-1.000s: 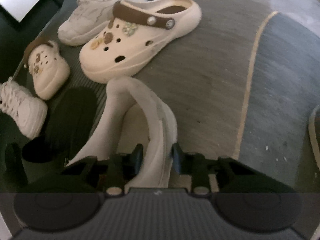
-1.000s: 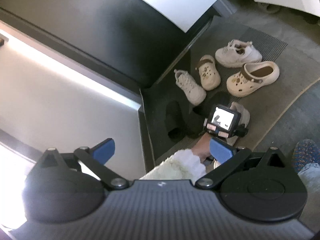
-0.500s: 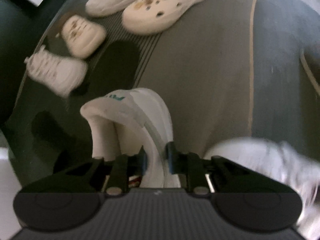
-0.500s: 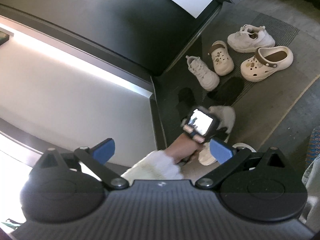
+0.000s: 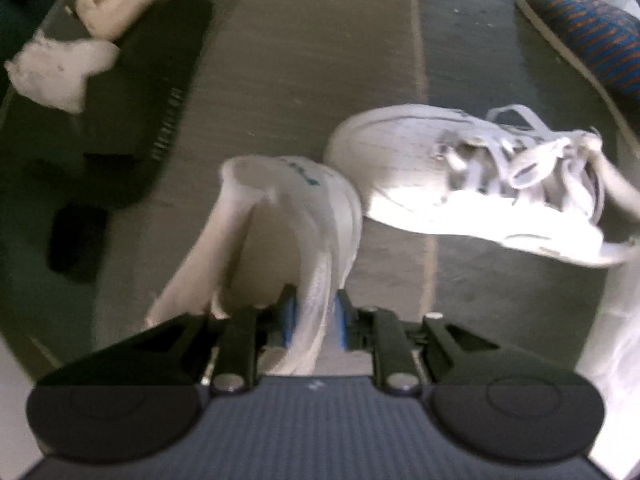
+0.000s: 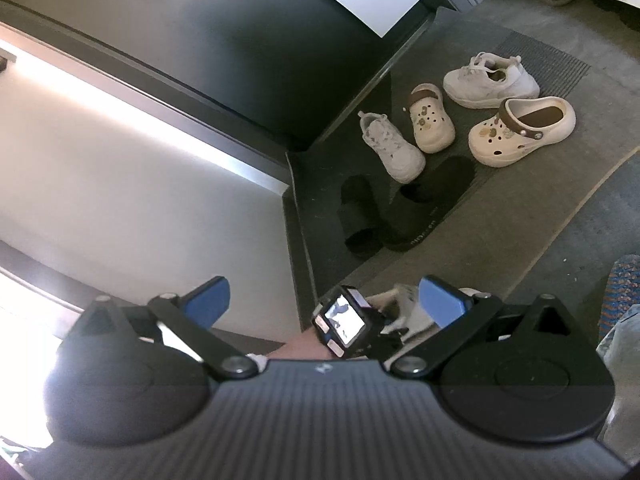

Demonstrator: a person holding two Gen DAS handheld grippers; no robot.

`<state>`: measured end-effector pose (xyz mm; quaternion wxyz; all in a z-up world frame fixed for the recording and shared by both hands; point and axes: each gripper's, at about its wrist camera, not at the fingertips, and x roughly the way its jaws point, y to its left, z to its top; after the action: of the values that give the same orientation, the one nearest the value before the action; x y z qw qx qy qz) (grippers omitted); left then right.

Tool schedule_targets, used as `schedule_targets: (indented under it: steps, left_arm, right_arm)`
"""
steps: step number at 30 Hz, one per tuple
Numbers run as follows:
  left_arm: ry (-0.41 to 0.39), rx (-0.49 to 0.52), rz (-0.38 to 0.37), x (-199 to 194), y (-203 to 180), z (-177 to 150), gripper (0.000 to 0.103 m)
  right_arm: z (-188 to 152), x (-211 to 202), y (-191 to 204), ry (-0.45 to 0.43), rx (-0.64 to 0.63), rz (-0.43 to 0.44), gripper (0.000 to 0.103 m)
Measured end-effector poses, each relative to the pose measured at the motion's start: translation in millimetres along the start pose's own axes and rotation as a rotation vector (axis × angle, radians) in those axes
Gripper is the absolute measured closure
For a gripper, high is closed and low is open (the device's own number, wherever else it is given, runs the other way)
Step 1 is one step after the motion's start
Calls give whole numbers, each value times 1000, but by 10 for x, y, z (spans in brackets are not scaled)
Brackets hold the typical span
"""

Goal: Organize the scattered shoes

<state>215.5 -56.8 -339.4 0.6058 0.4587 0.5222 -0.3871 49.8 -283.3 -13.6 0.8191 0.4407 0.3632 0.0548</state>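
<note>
The left gripper (image 5: 314, 316) has its fingers clamped on the side wall of a white sneaker (image 5: 296, 216), near the heel collar, with the shoe's opening facing the camera and its toe pointing away. Just to its right, a second white sneaker (image 5: 472, 184) with loose laces lies on the grey mat (image 5: 304, 60), its toe close to the held shoe. Whether the held shoe rests on the mat or hangs above it cannot be told; the view is blurred.

The right gripper (image 6: 326, 300) hovers higher up with its fingers wide apart and nothing between them. From its camera, farther along the mat lie a black slide (image 6: 432, 204) beside another black slide (image 6: 360, 216), a small white sneaker (image 6: 392, 146), a small cream clog (image 6: 430, 118), a larger cream clog (image 6: 520, 130) with a brown strap, and a chunky white sneaker (image 6: 490, 80). A patterned slipper (image 5: 580, 32) sits off the mat at the right.
</note>
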Motion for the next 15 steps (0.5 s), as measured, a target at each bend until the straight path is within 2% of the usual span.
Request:
schedule_targets:
  steps: [4,7,8,10,13,15]
  left_arm:
    - [-54,-89,-11,-84,115,-65,75]
    - [-89,-97,3,-263,115,-83,67]
    - [-112,-98,10,-366,115,-80,60]
    - [-175,-136,23,-703,145,-84,54]
    - [-240,-195,1,-1064,155,-116,53]
    - [-308,-271,-23,-1487,146,-213,51]
  right_arm:
    - [4,4,-16,-4,-14,-23,0]
    - [19,-17,-26,-12,-15,-24,0]
    - [23,-23,-29,-15,-15,-22,0]
    - [37,-49,-35,-24,-13,-16,0]
    - [32,-66,-25,-29,-20,-10,0]
    - [24,-71,-1,-38,-39,-21,0]
